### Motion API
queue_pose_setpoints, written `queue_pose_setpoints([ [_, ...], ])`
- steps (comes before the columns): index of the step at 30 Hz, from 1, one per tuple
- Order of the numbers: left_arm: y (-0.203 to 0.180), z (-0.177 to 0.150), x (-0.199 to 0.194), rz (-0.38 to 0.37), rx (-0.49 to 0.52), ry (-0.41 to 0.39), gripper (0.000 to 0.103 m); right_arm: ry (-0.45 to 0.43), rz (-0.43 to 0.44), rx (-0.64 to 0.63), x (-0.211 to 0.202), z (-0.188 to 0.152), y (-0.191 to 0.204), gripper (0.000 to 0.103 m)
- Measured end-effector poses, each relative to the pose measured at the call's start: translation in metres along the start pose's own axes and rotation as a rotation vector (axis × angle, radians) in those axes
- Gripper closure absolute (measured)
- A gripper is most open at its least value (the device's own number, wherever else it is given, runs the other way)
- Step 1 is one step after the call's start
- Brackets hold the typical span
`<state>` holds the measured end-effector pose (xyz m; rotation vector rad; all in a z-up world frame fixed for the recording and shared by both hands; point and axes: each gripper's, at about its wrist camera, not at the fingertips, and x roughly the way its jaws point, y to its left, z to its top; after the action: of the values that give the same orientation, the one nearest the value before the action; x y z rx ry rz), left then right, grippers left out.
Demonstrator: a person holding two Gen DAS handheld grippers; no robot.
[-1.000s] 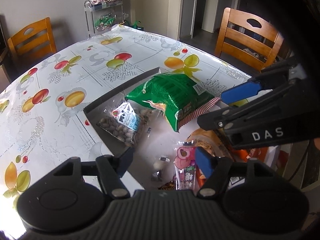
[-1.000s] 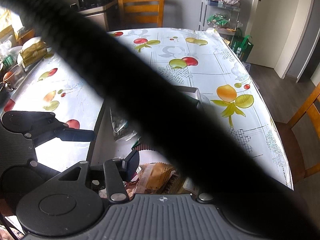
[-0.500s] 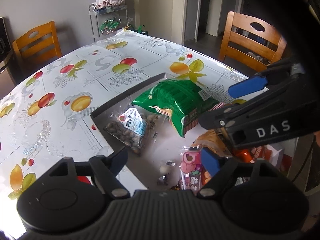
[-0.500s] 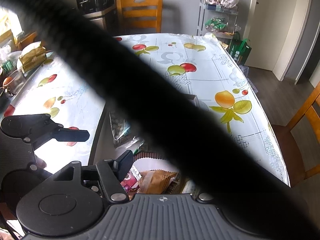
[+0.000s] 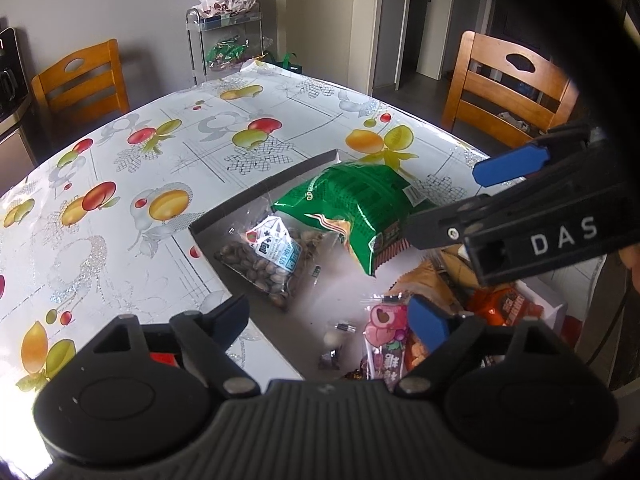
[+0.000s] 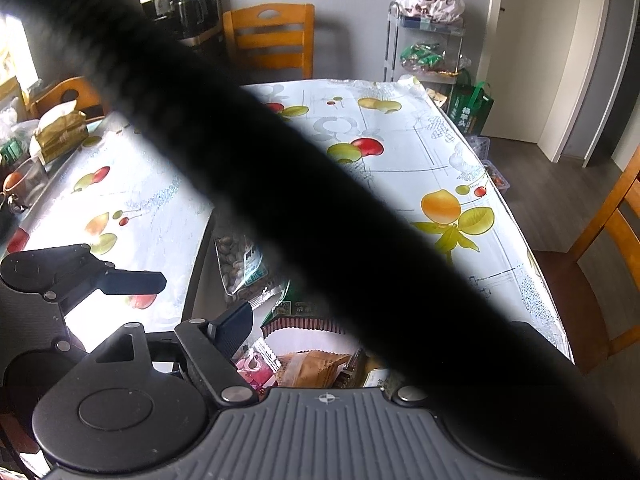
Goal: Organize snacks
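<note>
L gripper [image 5: 328, 318] open over tray [image 5: 256, 192]; R [image 5: 452, 200] unclear.

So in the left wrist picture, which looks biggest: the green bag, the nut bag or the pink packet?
1. Crinkly green snack bag, clearly largest.
2. Clear plastic bag of brown nuts.
3. Pink candy packet, though it is partly hidden and nearer the camera, so 2 and 3 are unsure.

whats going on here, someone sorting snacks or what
A person holds a two-finger gripper in each hand over a shallow grey cardboard tray of snacks on a fruit-print tablecloth. The left gripper is open and empty, hovering near a pink sweet packet. The right gripper is open beside a green crisp bag. A clear bag of nuts lies in the tray. Nothing is gripped.
</note>
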<state>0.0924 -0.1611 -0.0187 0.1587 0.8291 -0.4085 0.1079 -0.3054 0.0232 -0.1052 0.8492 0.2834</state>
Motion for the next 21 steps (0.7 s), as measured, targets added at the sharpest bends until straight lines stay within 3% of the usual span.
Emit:
queue_pose_setpoints([
  [21,0.0025,0.0005,-0.0030,0.013,0.005,-0.008,0.014,0.003,0.002,-0.009,-0.0002,0.0020,0.0038,0.022],
])
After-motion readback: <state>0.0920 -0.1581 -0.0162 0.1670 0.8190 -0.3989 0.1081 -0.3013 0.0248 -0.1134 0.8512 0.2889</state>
